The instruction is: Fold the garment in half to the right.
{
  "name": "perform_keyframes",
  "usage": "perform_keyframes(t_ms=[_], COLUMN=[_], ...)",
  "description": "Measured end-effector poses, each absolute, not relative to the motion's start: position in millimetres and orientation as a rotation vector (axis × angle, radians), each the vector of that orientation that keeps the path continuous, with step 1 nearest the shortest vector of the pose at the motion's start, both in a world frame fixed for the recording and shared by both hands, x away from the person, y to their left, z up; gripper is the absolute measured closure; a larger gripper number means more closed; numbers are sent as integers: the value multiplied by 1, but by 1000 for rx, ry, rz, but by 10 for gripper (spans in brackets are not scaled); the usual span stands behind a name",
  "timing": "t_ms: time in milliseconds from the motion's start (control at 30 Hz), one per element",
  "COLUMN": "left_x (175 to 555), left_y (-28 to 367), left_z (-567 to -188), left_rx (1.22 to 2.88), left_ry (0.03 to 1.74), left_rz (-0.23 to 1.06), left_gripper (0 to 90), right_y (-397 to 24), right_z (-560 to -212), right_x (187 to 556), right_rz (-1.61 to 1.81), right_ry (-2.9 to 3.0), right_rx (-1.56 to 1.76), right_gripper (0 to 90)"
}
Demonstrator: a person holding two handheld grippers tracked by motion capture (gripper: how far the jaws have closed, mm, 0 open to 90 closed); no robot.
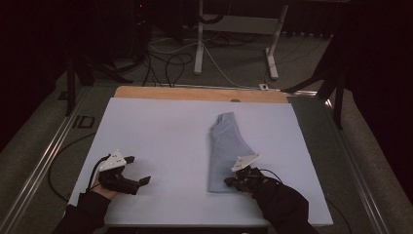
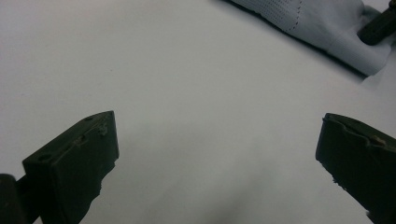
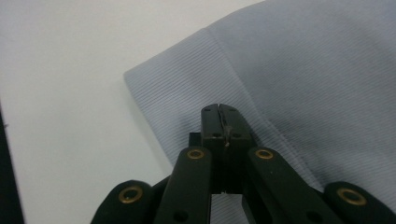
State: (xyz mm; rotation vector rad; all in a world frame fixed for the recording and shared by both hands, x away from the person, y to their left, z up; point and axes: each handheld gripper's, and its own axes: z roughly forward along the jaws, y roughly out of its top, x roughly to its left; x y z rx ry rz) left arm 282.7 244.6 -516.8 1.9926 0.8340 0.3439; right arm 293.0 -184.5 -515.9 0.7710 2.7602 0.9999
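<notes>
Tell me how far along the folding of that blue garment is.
Done: the blue garment already lies as a narrow lengthwise strip on the white mat. In hand: the right tool is shut at the ribbed hem at the near end; whether it pinches fabric is unclear. The left tool is open over bare mat, holding nothing. Left, probably: bringing the near end across to shorten the strip.
</notes>
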Motion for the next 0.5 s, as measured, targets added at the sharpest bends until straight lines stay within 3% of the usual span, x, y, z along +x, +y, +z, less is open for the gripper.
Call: perform_keyframes(t_ms=[500], left_x=[282], left_y=[245], left_z=[-516], left_rx=[1986], left_ry=[826], left_rz=[347], left_gripper=[2], right_y=[-190], right_z=[-518], right_x=[282], right_rz=[1036], right_ry=[2760], right_rx=[768], right_gripper=[900])
